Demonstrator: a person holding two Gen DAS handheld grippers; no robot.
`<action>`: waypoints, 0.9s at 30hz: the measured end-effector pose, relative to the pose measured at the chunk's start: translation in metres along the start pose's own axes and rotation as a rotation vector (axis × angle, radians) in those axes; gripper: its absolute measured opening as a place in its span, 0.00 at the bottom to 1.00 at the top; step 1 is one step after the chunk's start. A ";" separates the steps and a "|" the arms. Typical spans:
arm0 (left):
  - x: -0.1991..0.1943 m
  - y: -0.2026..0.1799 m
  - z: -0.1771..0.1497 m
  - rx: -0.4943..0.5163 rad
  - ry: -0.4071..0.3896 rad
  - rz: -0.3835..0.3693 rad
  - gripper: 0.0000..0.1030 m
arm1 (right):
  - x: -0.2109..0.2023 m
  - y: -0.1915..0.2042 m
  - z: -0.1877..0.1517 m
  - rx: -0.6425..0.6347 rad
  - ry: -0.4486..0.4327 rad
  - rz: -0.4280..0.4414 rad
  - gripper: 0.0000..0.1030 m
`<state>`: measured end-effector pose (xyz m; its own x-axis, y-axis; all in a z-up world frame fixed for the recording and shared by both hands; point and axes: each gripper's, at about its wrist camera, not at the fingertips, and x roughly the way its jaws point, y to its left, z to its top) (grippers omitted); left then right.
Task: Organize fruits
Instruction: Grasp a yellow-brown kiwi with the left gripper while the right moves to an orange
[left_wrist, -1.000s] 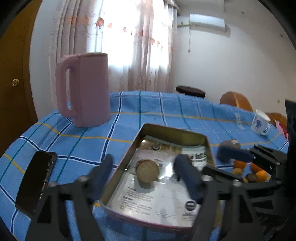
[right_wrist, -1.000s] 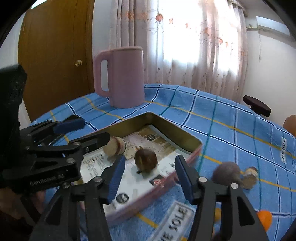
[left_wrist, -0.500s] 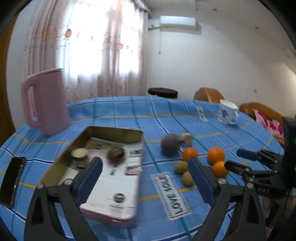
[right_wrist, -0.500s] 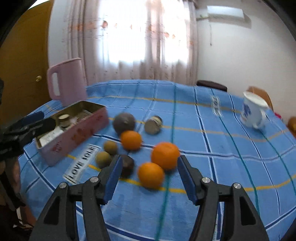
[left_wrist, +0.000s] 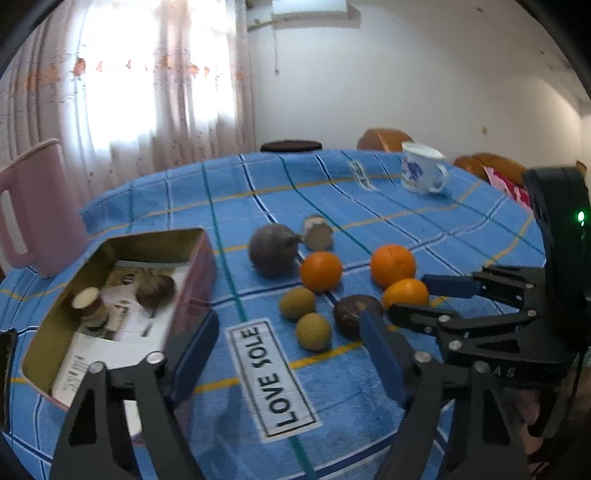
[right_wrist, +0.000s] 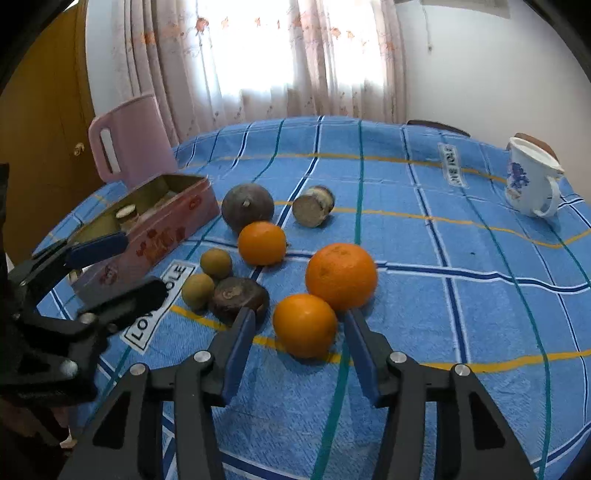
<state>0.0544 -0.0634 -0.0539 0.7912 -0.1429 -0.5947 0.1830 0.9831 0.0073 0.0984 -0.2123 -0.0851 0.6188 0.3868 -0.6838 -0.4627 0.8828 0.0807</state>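
Plainly, tablecloth (left_wrist: 369, 387) label (left_wrist: 275, 380) reads "LOVE SOLE"; both grippers' jaws gape wide, empty.

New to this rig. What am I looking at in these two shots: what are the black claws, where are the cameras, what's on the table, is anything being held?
No robot here: a person holds a two-finger gripper in each hand, and a fisheye camera on each looks forward along its blue-padded fingers. One picture is from the left gripper, the other from the right gripper; each also catches the other tool at its edge. Both are open and hold nothing.

On the blue checked tablecloth lie three oranges; the nearest orange sits between the right fingers, not gripped. Beside them are two small greenish-brown fruits, a dark brown fruit, a grey-purple round fruit and a short cylindrical piece. A pink tin holds two pieces. A pink jug and a white cup stand further back.
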 end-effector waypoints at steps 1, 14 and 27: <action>0.004 -0.001 0.000 -0.001 0.019 -0.014 0.63 | 0.002 0.000 0.000 0.000 0.008 0.007 0.48; 0.032 0.001 0.000 -0.050 0.152 -0.084 0.48 | -0.004 -0.002 -0.002 0.013 -0.019 0.022 0.37; 0.040 -0.007 0.003 -0.027 0.185 -0.097 0.27 | -0.003 -0.002 -0.002 0.009 -0.017 0.023 0.37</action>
<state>0.0863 -0.0768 -0.0758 0.6491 -0.2163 -0.7293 0.2360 0.9687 -0.0772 0.0957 -0.2156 -0.0846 0.6190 0.4114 -0.6690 -0.4709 0.8761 0.1031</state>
